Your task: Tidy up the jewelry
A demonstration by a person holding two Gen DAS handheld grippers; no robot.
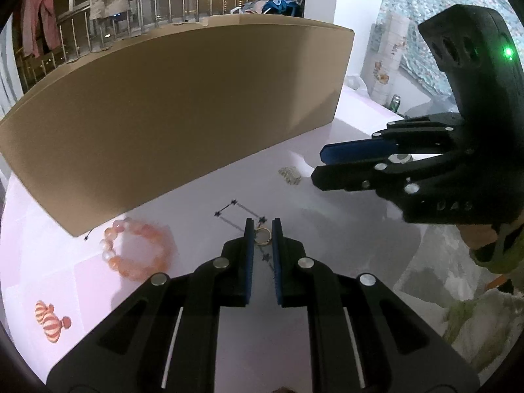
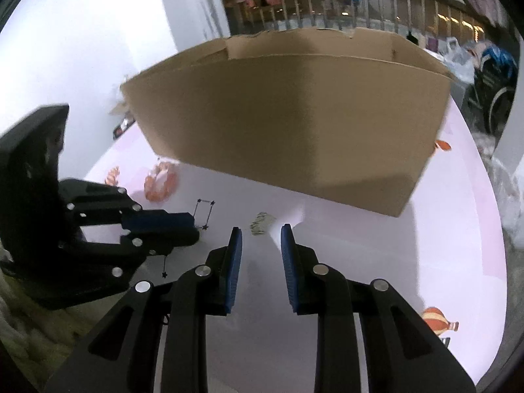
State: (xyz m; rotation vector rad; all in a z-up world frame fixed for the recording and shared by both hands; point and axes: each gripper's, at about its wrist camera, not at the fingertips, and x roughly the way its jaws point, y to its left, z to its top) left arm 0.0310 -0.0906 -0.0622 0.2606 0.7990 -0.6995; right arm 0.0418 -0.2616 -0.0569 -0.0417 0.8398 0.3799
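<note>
A gold ring (image 1: 263,235) lies on the white table between the tips of my left gripper (image 1: 262,229), whose jaws stand narrowly apart around it without visibly pinching it. A thin black star-link chain (image 1: 240,214) lies beside the ring. An orange bead bracelet (image 1: 137,251) lies to the left and also shows in the right wrist view (image 2: 161,181). A small silver jewelry piece (image 1: 290,174) lies near my right gripper (image 1: 317,167). In the right wrist view my right gripper (image 2: 261,232) is open and empty, just short of the silver piece (image 2: 262,223).
A large cardboard box (image 1: 183,111) stands across the back of the table. Printed orange balloon figures (image 1: 49,322) mark the tablecloth. A green can (image 1: 395,102) and white bags are at the far right. Clothes hang behind a railing.
</note>
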